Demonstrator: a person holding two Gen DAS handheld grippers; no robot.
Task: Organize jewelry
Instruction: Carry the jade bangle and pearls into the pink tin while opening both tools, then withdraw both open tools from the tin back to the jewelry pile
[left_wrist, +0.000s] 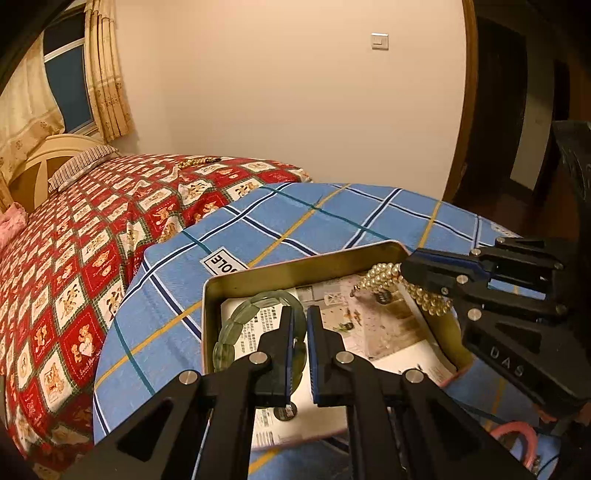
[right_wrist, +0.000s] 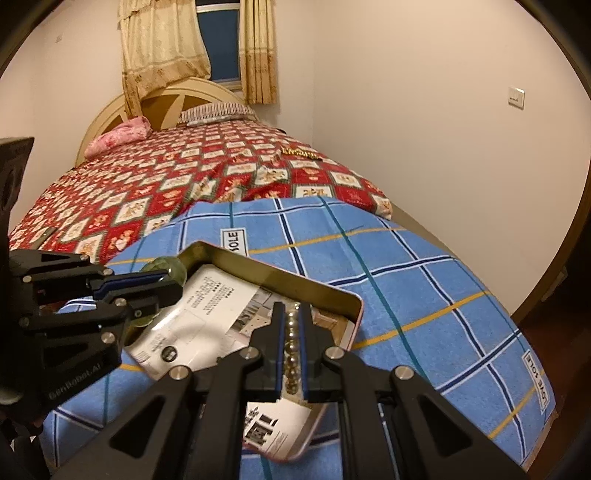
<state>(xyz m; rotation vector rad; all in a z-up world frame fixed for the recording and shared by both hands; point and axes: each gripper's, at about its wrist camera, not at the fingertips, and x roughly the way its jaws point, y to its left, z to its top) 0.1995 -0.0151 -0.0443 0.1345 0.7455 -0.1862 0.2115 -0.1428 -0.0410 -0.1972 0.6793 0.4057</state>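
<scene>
On the blue checked cloth (left_wrist: 303, 218) sits a shallow gold metal tin (left_wrist: 295, 264) lined with printed paper. The left gripper (left_wrist: 300, 354) pinches a smooth, chunky green stone bracelet (left_wrist: 236, 325) over the tin, its near side hidden behind the fingers. The right gripper (right_wrist: 291, 350) squeezes a shiny round pearl bead string (left_wrist: 399, 280), mostly hidden between its pads.

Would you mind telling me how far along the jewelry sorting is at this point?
Done: nothing lies loose in the tin yet. In hand: the left gripper is shut on the green bracelet and the right gripper on the pearl strand, both over the tin. Left: release both, then fetch the gold beads on the red bedspread.
</scene>
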